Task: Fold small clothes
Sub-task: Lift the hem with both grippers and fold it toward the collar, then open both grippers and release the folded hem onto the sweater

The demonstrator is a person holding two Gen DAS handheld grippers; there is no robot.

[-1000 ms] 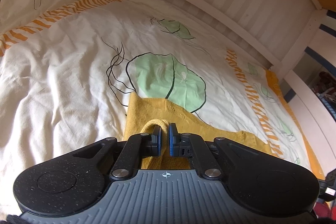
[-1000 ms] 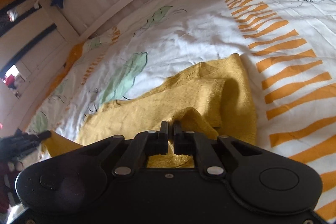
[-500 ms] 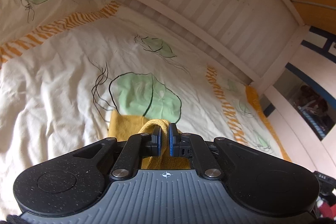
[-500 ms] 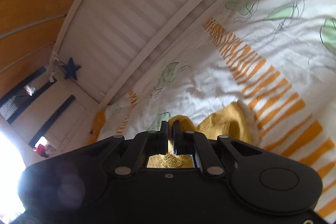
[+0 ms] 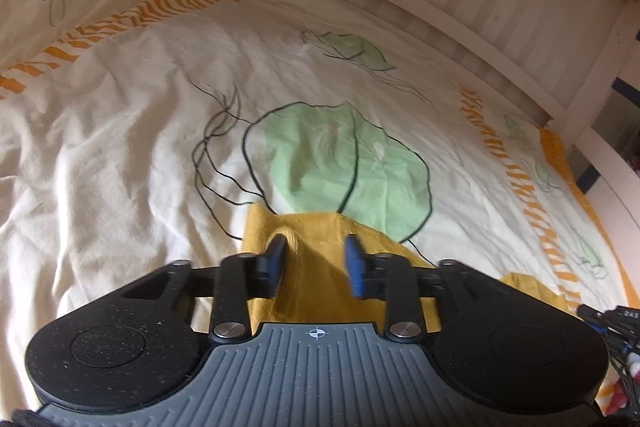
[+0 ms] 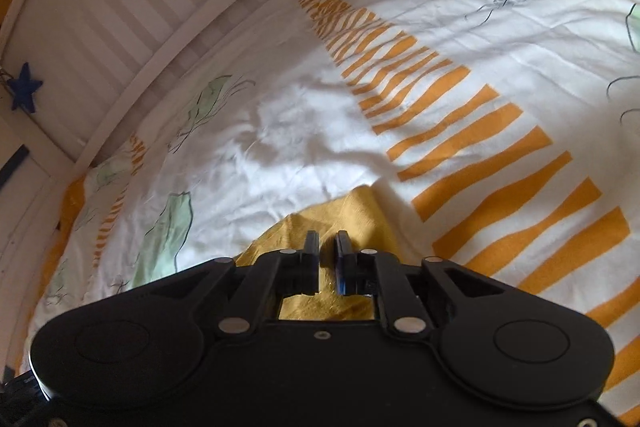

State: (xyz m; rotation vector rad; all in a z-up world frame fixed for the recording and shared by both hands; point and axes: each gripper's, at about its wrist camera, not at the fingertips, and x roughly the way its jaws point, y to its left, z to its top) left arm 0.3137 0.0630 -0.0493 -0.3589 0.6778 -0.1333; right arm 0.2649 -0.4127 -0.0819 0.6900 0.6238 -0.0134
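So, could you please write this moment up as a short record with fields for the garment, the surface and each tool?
garment: yellow knit garment, lying on the bed, one raised fold by the left tool
surface: white duvet with green leaf prints and orange stripes
left tool: jaws wide apart, garment beneath and between them, not gripped
right tool: jaws close together with a narrow gap; no cloth seen pinched between them
background: white slatted bed rail, blue star hanging on it

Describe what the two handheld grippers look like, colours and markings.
The left gripper has a grey ribbed body with a small crosshair mark, black speckled rounded shells, silver pivot screws and blue finger pads. The right gripper looks all black, with the same silver screws.
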